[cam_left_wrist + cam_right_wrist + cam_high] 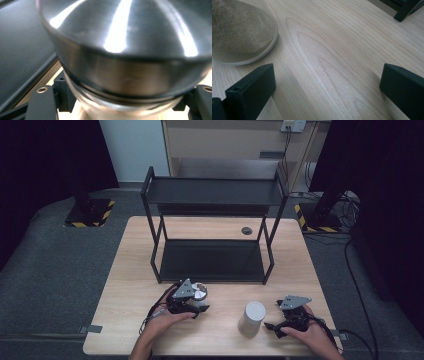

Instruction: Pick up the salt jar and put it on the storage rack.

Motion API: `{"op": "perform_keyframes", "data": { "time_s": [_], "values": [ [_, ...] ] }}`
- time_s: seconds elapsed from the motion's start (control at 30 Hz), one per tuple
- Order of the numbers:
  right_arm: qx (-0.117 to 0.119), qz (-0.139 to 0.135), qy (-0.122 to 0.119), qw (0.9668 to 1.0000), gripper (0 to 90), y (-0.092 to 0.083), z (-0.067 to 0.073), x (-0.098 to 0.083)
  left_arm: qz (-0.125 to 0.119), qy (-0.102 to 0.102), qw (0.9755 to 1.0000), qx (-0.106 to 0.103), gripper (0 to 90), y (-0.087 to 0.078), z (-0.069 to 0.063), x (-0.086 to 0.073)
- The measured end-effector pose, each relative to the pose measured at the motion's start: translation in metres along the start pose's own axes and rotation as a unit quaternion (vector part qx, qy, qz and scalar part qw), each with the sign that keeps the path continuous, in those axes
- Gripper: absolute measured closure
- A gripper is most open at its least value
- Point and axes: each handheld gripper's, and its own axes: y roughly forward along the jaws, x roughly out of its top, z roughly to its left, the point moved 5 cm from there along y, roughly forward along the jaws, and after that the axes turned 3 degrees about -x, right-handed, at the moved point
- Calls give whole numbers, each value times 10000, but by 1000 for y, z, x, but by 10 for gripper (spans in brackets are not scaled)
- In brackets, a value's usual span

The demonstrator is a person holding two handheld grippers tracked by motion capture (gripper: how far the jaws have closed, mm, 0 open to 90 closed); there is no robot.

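Note:
A small jar with a shiny steel lid (200, 293) stands on the wooden table (130, 270) just in front of the black rack. My left gripper (199, 301) is at it from the near side. In the left gripper view the jar (125, 50) looms close, and both black jaws of my left gripper (122, 101) lie against its glass body below the lid. A pale cylinder (251, 318) stands to the right. My right gripper (272, 326) rests on the table right of that cylinder, jaws wide apart over bare wood (327, 82), the cylinder (239, 32) just beyond its left jaw.
A black two-tier metal rack (212, 192) stands at the middle of the table, its lower shelf (210, 260) just behind the jar. That shelf's edge (22, 50) is close on the jar's left. One rack foot (404, 11) is far ahead of my right gripper.

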Motion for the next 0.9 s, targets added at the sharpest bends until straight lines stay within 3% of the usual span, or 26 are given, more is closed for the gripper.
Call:
{"op": "perform_keyframes", "data": {
  "time_s": [0.67, 0.9],
  "values": [
    [-7, 0, 9, 10000, 13, 0, 0, 0, 27, 28, 9999, -98, 298, -5, 4, 3],
    [-7, 0, 9, 10000, 13, 0, 0, 0, 133, 178, 9994, -263, 298, -10, 4, 10]
  ]
}}
